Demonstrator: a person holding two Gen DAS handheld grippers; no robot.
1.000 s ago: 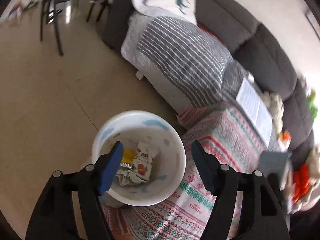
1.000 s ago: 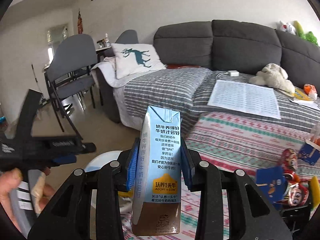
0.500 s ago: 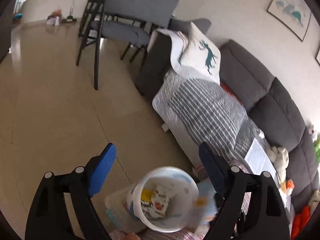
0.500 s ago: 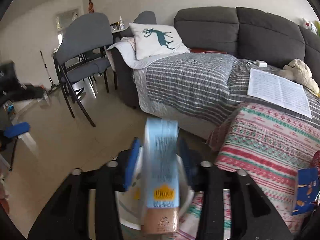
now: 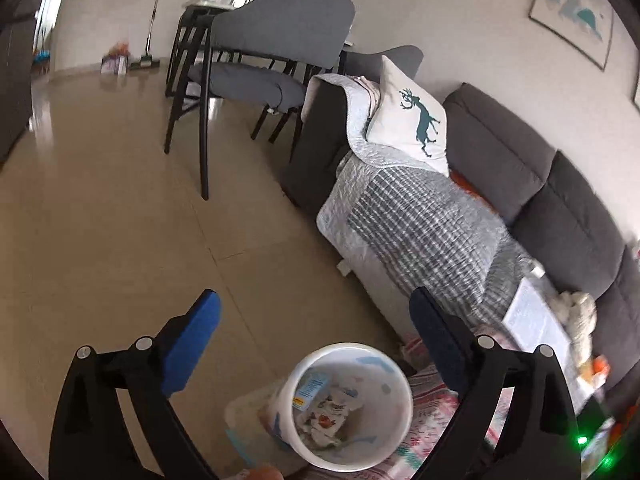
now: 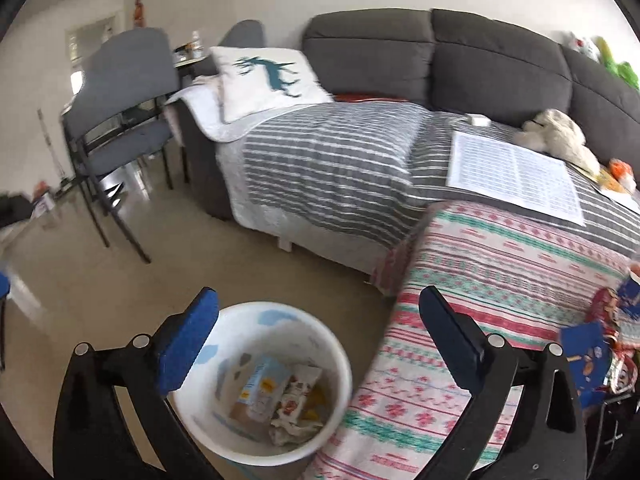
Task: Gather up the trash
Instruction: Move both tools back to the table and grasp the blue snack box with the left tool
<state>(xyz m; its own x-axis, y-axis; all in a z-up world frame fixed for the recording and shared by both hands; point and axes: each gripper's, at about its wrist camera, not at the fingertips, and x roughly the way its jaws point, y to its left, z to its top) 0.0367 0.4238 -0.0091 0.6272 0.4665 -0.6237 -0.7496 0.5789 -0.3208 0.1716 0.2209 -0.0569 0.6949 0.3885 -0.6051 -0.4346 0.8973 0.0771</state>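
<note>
Now my right claw (image 6: 318, 328) hangs with jaws wide apart and nothing between them, having just been opening; the milk carton (image 6: 260, 390) that stood clamped there 1 second ago lies in the white bin (image 6: 276, 454) below, near-left of the claw. My left claw (image 5: 314, 330), likewise spread and empty after opening, has lifted away. Remaining wrappers (image 6: 600, 360) lie far right on the patterned cloth (image 6: 500, 264), nearest my right.
</note>
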